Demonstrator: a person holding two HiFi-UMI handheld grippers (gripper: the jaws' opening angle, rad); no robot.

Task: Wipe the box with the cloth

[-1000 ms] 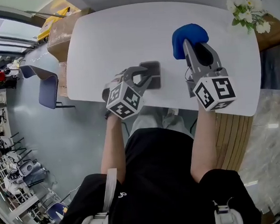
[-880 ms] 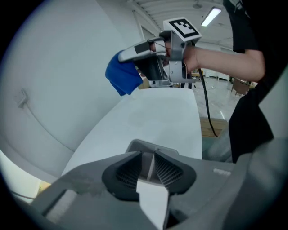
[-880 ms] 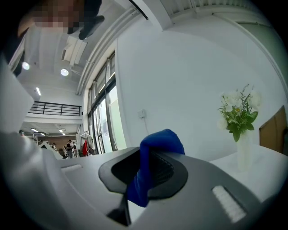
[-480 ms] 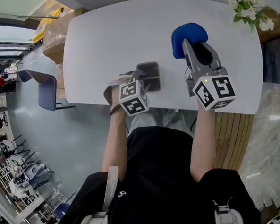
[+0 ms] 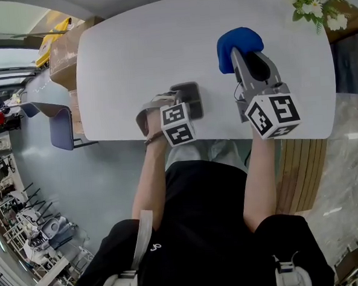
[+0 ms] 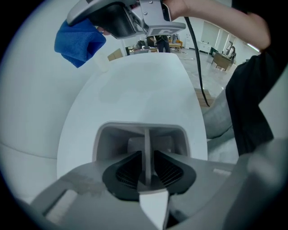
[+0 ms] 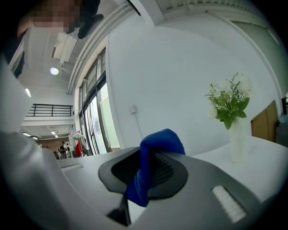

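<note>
Left gripper [image 6: 145,157] lower, closing astride box [image 5: 192,98]

Bright blue cloth [image 5: 239,42] stands out on a plain white worktop [image 5: 137,45], upper right of the head view. The box [image 5: 191,95] at centre is grey. The left tongs [image 6: 145,170] and right tongs [image 5: 239,54] are grey with black ribbed pads, each bearing a cube of black-and-white square markers. White flowers [image 5: 308,4] with green leaves fill the top right corner. A black shirt [image 5: 202,228] fills the lower frame, with a blue chair [image 5: 60,125] and brown carton [image 5: 61,53] at left.
</note>
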